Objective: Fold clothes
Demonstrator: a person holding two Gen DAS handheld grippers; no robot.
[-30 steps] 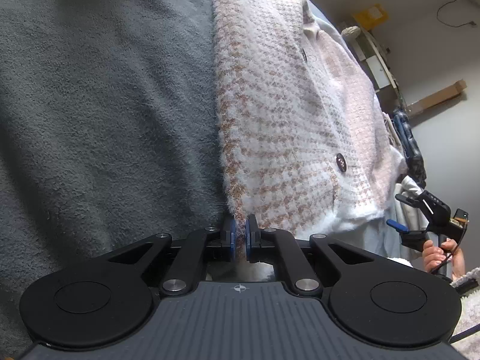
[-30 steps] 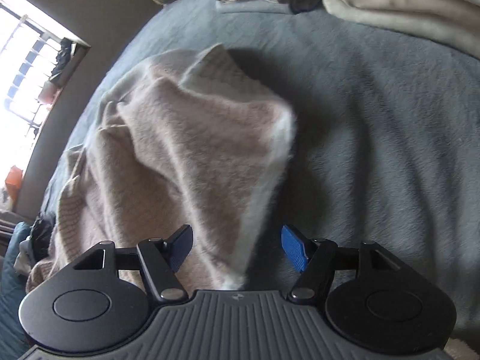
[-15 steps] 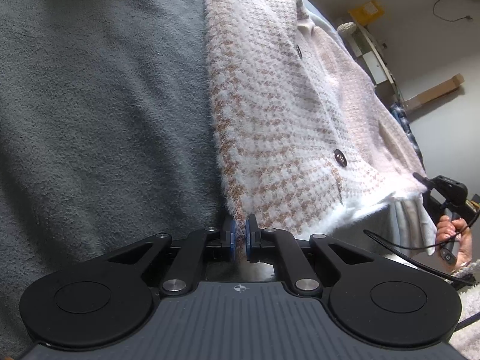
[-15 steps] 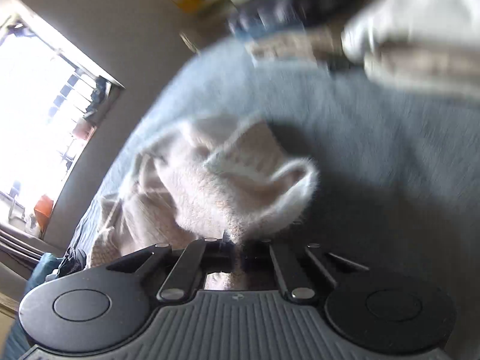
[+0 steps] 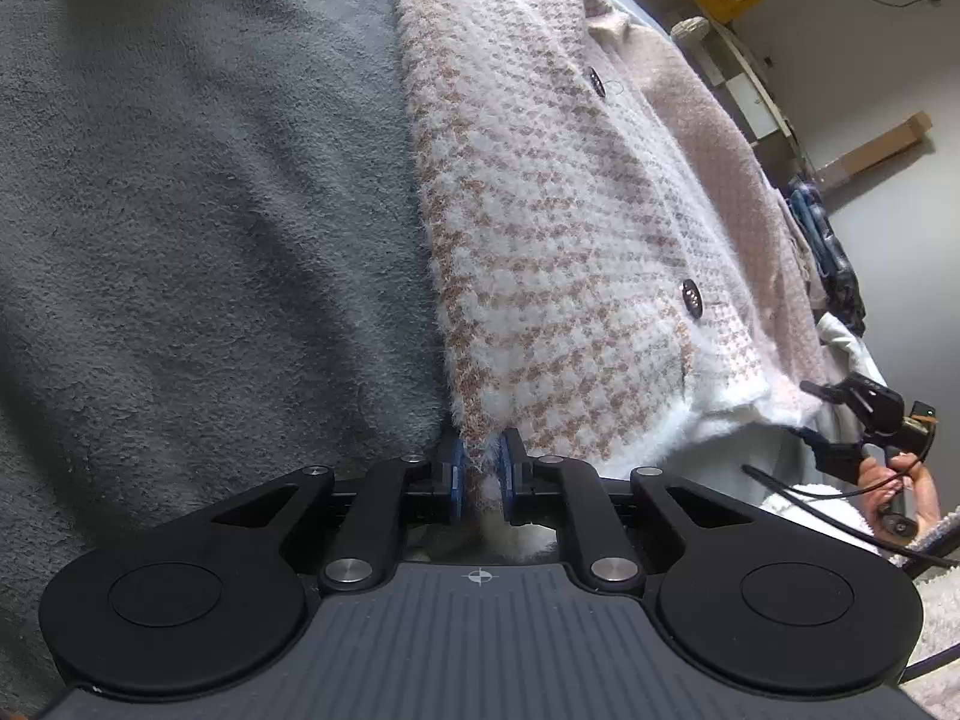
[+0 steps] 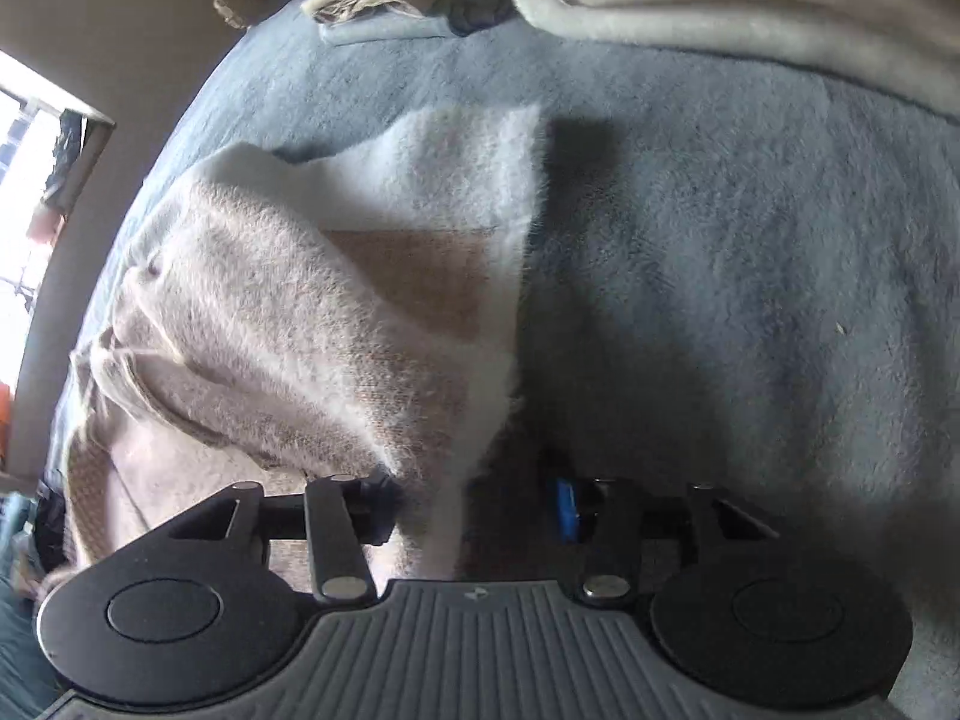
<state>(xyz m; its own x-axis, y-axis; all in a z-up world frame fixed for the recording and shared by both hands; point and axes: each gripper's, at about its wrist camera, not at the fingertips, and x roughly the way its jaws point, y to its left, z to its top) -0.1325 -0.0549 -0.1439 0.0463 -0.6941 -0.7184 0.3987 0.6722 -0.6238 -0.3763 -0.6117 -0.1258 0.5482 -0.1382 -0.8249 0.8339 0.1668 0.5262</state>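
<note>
— Left hand-held gripper (image 5: pixel 480 474): we keep its blue pads just barely parted, with the near hem of the houndstooth cardigan (image 5: pixel 570 228) pinched between them. Why pin it there?

— We anchor that edge so the knit lies flat along the grey bedspread (image 5: pixel 198 192) while the other side gets worked. The cardigan lies buttons up on the bed, stretching away from us.

— And the right hand-held gripper (image 6: pixel 480 510)?

— Its jaws have just been opening; we see them apart, the fluffy white border of the folded-over flap (image 6: pixel 420 312) lying loose between them, gripped by neither pad. We judge the flap is being laid down there to start the fold.

— The pile at the far edge?

— Other clothes (image 6: pixel 720 18), well apart, seemingly waiting their turn.
</note>
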